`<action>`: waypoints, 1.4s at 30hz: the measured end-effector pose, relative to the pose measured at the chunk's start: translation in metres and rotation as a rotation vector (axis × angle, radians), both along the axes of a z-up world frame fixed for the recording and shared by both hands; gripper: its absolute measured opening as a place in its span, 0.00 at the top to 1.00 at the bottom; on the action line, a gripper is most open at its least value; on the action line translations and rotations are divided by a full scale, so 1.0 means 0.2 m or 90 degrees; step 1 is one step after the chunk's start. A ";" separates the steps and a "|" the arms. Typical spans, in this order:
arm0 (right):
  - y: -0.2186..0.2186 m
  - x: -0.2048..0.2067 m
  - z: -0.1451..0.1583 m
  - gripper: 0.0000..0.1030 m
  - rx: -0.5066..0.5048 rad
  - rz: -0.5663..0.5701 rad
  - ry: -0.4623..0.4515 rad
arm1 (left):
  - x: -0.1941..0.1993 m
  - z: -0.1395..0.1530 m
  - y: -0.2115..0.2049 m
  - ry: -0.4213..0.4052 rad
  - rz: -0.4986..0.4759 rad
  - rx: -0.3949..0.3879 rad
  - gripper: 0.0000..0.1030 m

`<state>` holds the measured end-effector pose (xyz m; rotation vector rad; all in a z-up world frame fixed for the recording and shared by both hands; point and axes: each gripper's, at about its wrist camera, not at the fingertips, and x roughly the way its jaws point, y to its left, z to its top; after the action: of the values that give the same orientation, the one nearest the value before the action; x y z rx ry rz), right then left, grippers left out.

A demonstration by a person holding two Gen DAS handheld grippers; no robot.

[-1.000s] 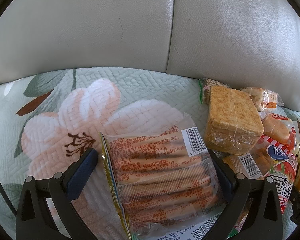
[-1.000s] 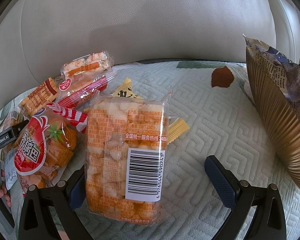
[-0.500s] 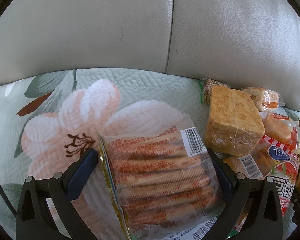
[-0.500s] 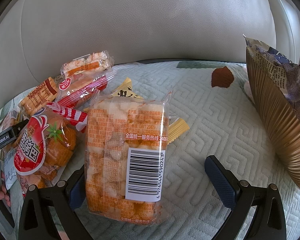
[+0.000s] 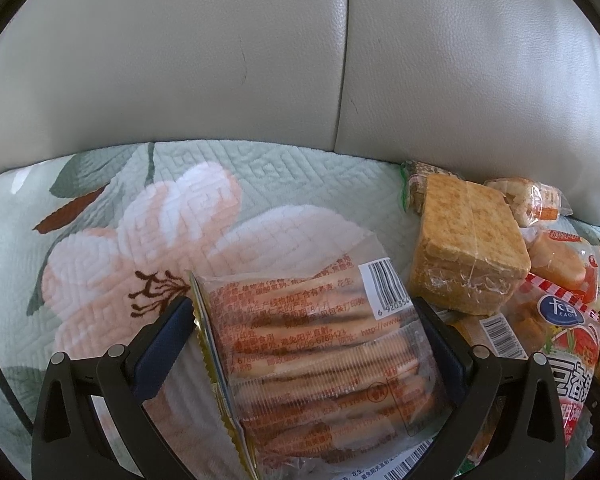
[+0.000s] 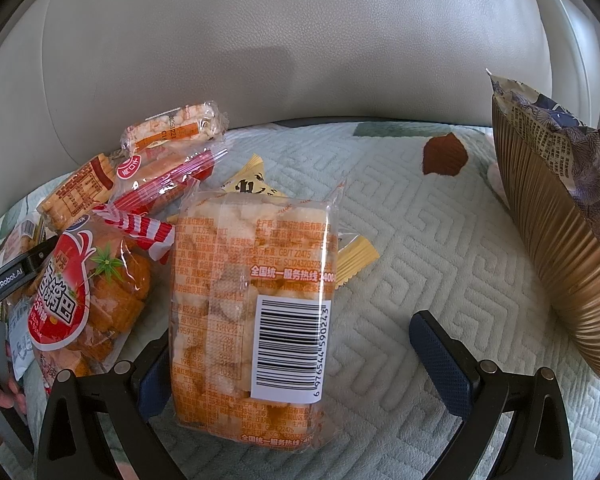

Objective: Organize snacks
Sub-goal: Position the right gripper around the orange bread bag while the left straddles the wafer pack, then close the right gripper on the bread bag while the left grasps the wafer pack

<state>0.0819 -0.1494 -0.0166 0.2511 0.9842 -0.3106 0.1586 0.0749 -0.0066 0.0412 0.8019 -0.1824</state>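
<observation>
The biscuit pack [image 5: 320, 356] has tilted slightly, between the left hand-held gripper [image 5: 304, 344]'s spread jaws; right hand-held gripper [image 6: 296, 356] spread too.

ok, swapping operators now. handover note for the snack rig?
Left gripper: open, jaws astride the biscuit packet, not clamped.
Right gripper: open around the puffed-snack bag, not gripping.
Remaining snacks sit in a loose pile on the sofa cushion; a tall gold bag stands to the right.
Done: nothing visibly sorted.
Left: close, lift, place both, then clear the pile.
</observation>
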 end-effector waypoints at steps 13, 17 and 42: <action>0.00 0.00 -0.01 0.00 -0.002 0.001 0.001 | 0.01 0.00 -0.01 0.002 0.000 0.002 0.00; -0.02 -0.01 -0.01 0.00 0.008 0.000 -0.002 | 0.01 0.00 -0.01 0.002 0.000 0.001 0.00; -0.05 -0.07 0.04 0.00 0.017 0.011 -0.020 | 0.01 0.01 -0.02 0.000 0.002 0.002 0.00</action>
<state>0.0672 -0.1586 -0.0077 0.2703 0.9602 -0.2772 0.1596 0.0708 -0.0045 0.0424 0.8015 -0.1780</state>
